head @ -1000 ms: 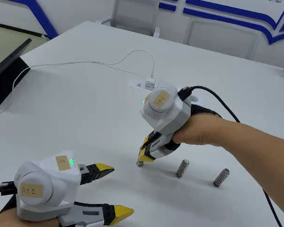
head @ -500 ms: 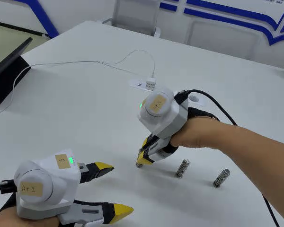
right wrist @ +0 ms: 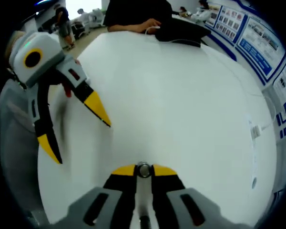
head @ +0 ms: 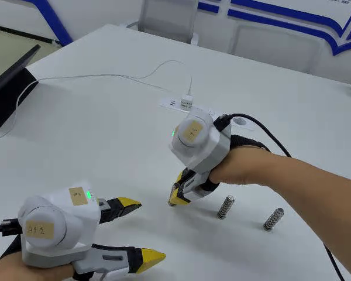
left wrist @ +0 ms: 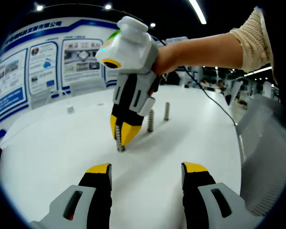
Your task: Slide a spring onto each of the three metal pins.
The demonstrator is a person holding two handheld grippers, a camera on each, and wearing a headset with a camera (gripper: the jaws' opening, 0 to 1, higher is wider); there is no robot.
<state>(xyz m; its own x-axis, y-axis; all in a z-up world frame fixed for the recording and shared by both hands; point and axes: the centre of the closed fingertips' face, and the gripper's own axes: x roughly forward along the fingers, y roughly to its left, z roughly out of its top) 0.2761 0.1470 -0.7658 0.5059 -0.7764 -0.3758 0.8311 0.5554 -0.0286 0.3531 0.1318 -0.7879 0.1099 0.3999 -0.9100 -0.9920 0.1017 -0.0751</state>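
Spring (left wrist: 120, 146) largely hidden, apparently in right gripper (head: 175, 200)

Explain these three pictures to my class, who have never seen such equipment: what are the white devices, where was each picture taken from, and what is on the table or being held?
There is no robot here. A person holds a tool in each hand, and each tool ends in a two-jaw gripper with yellow tips. The head view comes from a camera on the person's head, looking down at the white table. The other two pictures come from cameras riding on the tools, each looking along its own jaws. The right gripper points down at the table and is shut on a small metal spring that stands on end. The left gripper is open and holds nothing. A second spring and a third spring stand upright nearby. A white cable runs across the table behind them.
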